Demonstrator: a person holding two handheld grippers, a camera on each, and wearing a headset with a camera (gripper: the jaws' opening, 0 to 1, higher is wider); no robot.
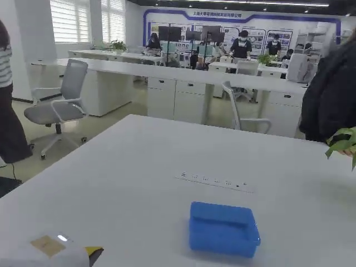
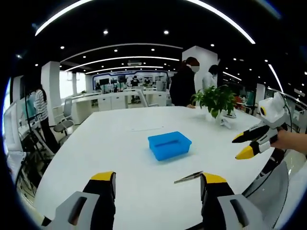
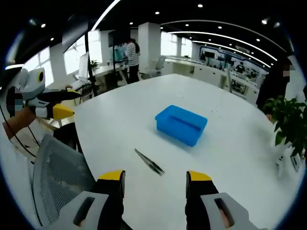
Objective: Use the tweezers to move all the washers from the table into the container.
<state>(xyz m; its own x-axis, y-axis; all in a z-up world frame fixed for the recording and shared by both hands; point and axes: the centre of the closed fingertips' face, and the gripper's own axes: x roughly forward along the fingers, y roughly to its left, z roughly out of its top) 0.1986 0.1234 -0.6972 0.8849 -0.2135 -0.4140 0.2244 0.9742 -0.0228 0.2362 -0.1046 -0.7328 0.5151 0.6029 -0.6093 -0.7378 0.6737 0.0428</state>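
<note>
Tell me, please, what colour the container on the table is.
The container is plain bright blue, and it shows best in the right gripper view.

An open-plan office is shown. Long white desks (image 1: 189, 75) with drawer units (image 1: 161, 94) are set in rows, and a grey swivel chair (image 1: 58, 105) is placed beside one. Monitors (image 1: 169, 32) are mounted at workstations where people (image 1: 241, 45) are seen. Window blinds (image 1: 69, 19), recessed ceiling lights (image 2: 165, 32), a potted plant (image 2: 216, 99) and a socket strip (image 1: 214, 181) sunk into the white table (image 1: 111, 183) are also seen.
</note>
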